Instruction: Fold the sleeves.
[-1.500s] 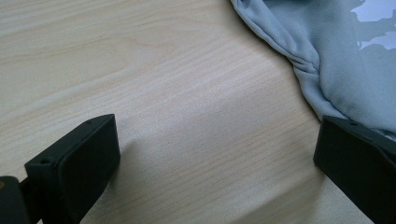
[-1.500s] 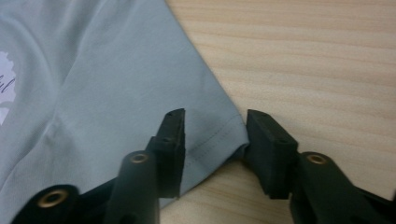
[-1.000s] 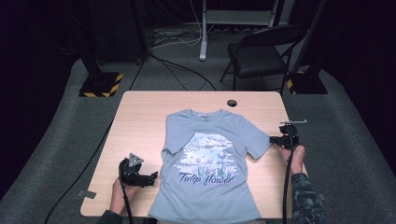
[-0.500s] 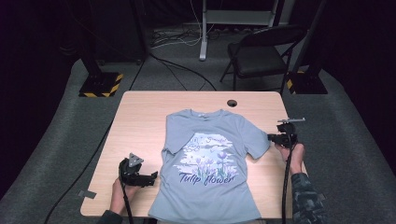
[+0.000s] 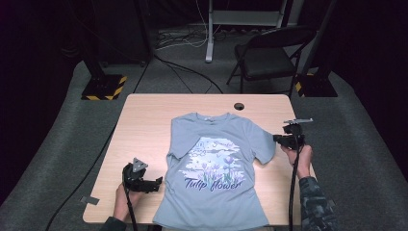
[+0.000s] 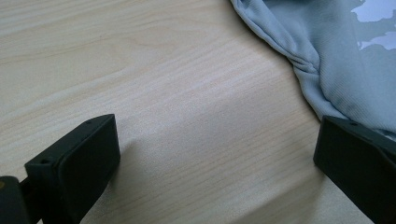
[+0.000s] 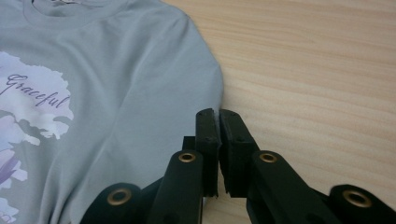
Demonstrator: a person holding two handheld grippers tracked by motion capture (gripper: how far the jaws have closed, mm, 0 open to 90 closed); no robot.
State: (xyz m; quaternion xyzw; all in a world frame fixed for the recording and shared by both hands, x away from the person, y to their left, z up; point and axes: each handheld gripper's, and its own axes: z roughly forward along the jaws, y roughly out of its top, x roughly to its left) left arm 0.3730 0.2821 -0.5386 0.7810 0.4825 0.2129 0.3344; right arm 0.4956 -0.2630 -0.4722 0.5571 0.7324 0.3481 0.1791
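Raised slightly, closed right hand-held gripper point(image 7: 218, 113) pinches sleeve of "Tulip flower" T-shirt point(image 5: 216, 163); left point(image 6: 215, 144) wide.

Short-sleeved cotton T-shirt point(image 5: 216, 168): pale grey-blue, with a front print of white cloud shapes, purple tulips and dark purple lettering. Rectangular wooden table point(image 5: 144, 125): light beige, fine grain pattern. Both handheld two-jaw grippers, left point(image 5: 156, 184) and right point(image 5: 276, 139): black. Person's right sleeve point(image 5: 315, 204): dark mottled pattern. Floor: grey carpet.
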